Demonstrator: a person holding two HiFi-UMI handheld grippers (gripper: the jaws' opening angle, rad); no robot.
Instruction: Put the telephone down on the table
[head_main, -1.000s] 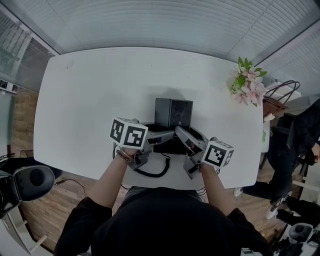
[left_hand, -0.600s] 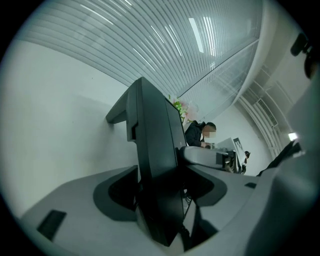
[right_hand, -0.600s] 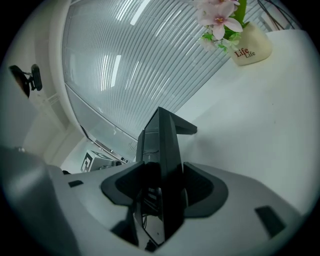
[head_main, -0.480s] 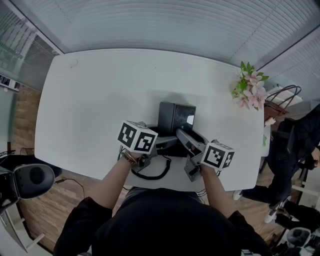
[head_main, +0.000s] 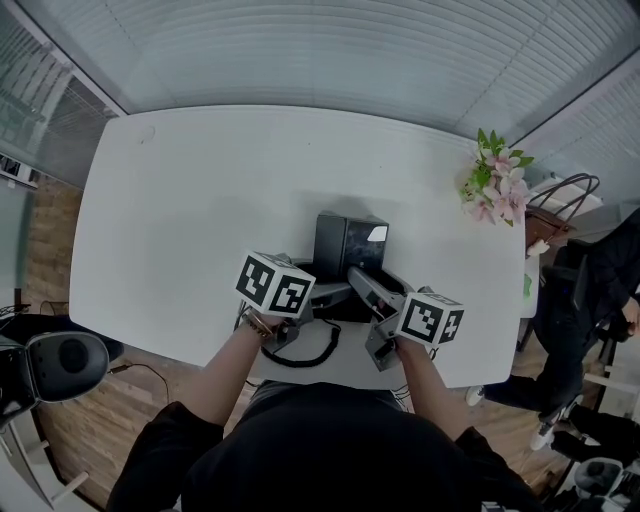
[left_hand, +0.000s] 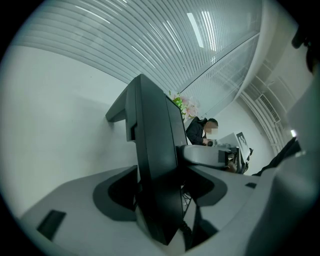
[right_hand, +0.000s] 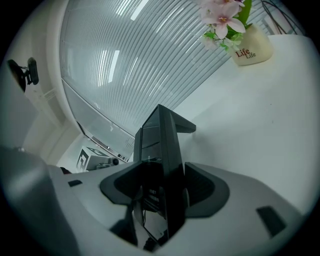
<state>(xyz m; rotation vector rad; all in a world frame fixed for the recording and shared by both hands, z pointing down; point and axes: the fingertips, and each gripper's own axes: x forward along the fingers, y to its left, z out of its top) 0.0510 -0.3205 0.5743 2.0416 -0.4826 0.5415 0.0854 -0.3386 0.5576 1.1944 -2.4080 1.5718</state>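
The black telephone (head_main: 348, 245) stands on the white table (head_main: 220, 190) near its front edge, and its coiled cord (head_main: 312, 345) loops toward me. My left gripper (head_main: 338, 293) reaches in from the left and my right gripper (head_main: 360, 276) from the right. In the left gripper view the telephone's dark body (left_hand: 155, 160) stands between the open jaws of the left gripper (left_hand: 161, 186). The right gripper view shows the telephone (right_hand: 167, 145) between the jaws of the right gripper (right_hand: 165, 189). Both pairs of jaws have just been opening, with slim gaps beside the pads.
A small pot of pink flowers (head_main: 495, 180) stands at the table's right edge, and its pot (right_hand: 252, 50) also shows in the right gripper view. Beyond it are a handbag (head_main: 560, 200) and a person in dark clothes (head_main: 590, 290). A chair (head_main: 60, 360) stands at the left.
Both grippers' jaws have spread a little around the telephone. The left gripper has shifted slightly right and rolled. The telephone keeps its place on the table.
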